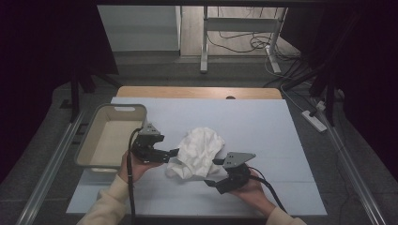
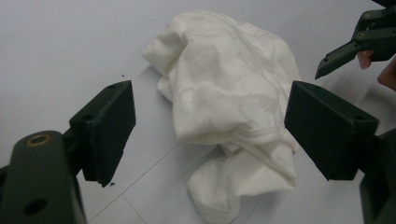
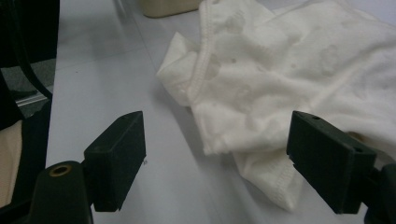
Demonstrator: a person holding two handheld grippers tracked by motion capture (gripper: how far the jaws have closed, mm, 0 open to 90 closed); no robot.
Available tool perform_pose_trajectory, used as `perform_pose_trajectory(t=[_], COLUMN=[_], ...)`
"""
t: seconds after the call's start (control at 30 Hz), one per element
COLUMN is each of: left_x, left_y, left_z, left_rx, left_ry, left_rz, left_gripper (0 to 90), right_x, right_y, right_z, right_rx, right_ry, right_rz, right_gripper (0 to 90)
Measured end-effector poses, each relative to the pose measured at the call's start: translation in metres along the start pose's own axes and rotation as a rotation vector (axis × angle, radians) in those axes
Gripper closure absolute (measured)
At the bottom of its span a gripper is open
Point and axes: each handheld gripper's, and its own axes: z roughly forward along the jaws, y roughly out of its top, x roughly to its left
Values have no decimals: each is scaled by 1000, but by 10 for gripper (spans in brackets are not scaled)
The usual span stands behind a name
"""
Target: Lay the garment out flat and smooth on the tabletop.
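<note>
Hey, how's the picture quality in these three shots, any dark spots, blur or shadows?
High view: dim, black at both sides, the white cloth brightest. Left gripper view: evenly lit, the cloth sharp with a soft shadow beneath, the near jaws slightly soft. Right gripper view: stitching crisp up close, the basket at the top edge blurred.

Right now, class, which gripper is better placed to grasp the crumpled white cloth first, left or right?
Probably the right gripper: its open fingers already frame a hemmed edge of the white cloth, lying low on the mat. The left gripper is open too, but faces the bulkier heap.
</note>
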Motion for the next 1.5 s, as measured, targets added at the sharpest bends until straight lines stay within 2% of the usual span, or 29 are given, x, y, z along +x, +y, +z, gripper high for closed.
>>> perform_pose_trajectory(t=[0.23,0.37,0.47,0.77,0.87,0.9,0.93,0.97,1.07,1.1,1.13,1.2,1.3,1.47,1.5], left_x=[0,0,0,-1,0,0,0,0,1,1,2,3,3,3,3], left_y=[1,1,1,1,1,1,1,1,1,1,0,0,0,0,0], left_z=[1,2,2,2,3,3,3,3,3,3,3,3,2,3,3], left_rx=[7,7,8,10,16,16,18,18,17,17,13,10,10,12,12], left_ry=[-4,-3,-6,-8,-6,-6,-7,-7,-9,-9,-8,-8,-6,-8,-8], left_rz=[4,4,3,4,-2,-2,-2,-2,-4,-4,-8,-12,-12,-9,-9], left_gripper=[169,166,167,166,166,166,166,166,166,166,166,166,166,166,166], right_x=[4,6,7,6,3,3,3,2,1,1,2,2,2,-2,-2], right_y=[4,7,9,9,7,7,6,6,5,5,5,7,10,26,26], right_z=[15,24,29,38,43,43,44,44,45,45,44,41,34,0,0], right_rx=[21,52,66,97,136,136,167,177,194,194,199,188,169,50,50], right_ry=[23,3,-19,-47,-73,-73,-102,-118,-136,-136,-131,-121,-112,-122,-122], right_rz=[-15,-42,-37,-36,-31,-31,-46,-56,-78,-78,-86,-83,-73,-38,-38], right_gripper=[227,234,292,330,423,423,525,563,700,700,773,832,859,870,870])
